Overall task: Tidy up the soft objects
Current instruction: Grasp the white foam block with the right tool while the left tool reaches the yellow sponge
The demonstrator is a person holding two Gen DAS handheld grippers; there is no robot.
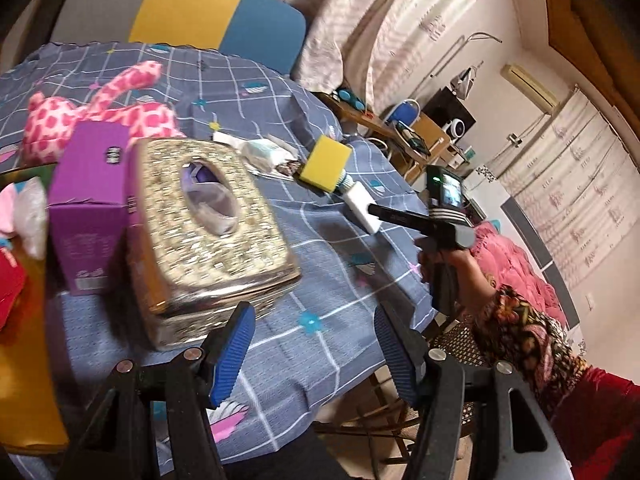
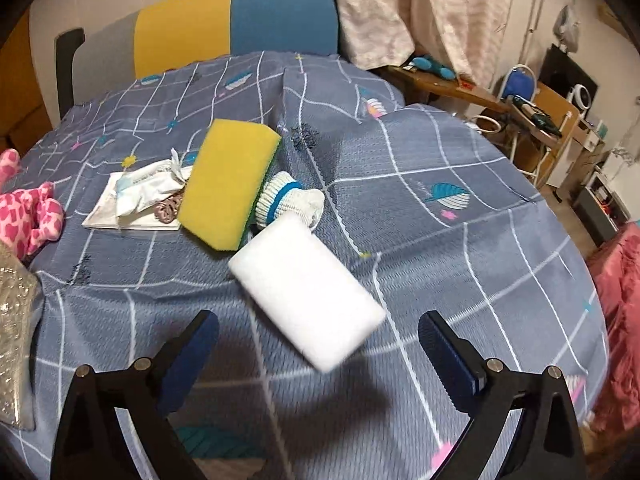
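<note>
On the blue cloth (image 2: 460,264), both tools gape empty, the right tool (image 2: 318,344) over a white sponge (image 2: 308,300).

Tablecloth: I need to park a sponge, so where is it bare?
Bare tablecloth lies right of the white sponge toward the table's edge, and between it and the tissue box. Crowded: yellow sponge, sock, wipes packet.

On the bench (image 2: 440,240) before me, a foam block (image 2: 308,300) is lying nearest, touching a rolled sock (image 2: 288,200) behind it. A sponge (image 2: 228,184) is leaning beside the sock, a wipes packet (image 2: 148,192) to its left, a plush toy (image 2: 28,216) farther left.
</note>
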